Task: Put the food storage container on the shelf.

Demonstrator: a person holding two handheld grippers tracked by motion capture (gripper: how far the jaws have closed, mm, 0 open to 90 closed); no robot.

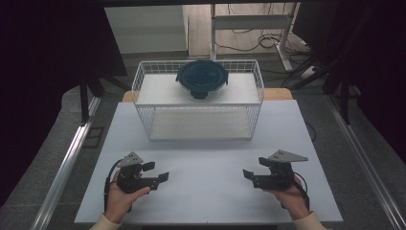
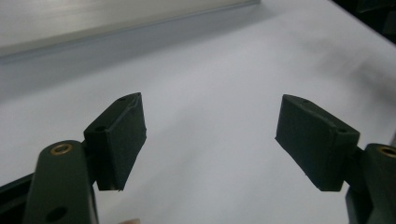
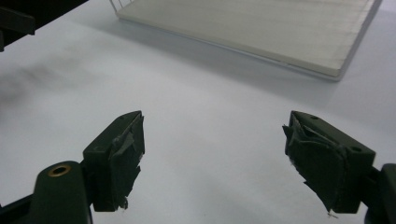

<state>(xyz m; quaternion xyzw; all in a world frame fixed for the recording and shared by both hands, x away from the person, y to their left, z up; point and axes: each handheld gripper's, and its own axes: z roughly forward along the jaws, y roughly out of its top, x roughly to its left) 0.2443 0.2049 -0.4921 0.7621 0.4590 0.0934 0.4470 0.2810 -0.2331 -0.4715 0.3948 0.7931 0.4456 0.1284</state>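
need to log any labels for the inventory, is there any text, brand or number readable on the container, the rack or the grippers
No readable text in any view.
Dark lid of the round container: faint raised marks, too blurred to read.
White wire rack: no label.
Left gripper and right gripper: no markings on the black jaws or grey plates.

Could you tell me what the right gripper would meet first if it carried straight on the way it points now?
Probably the bare white tabletop: the right gripper is open, tilted down at it. The wire rack's lower shelf lies beyond, though depth is unclear.
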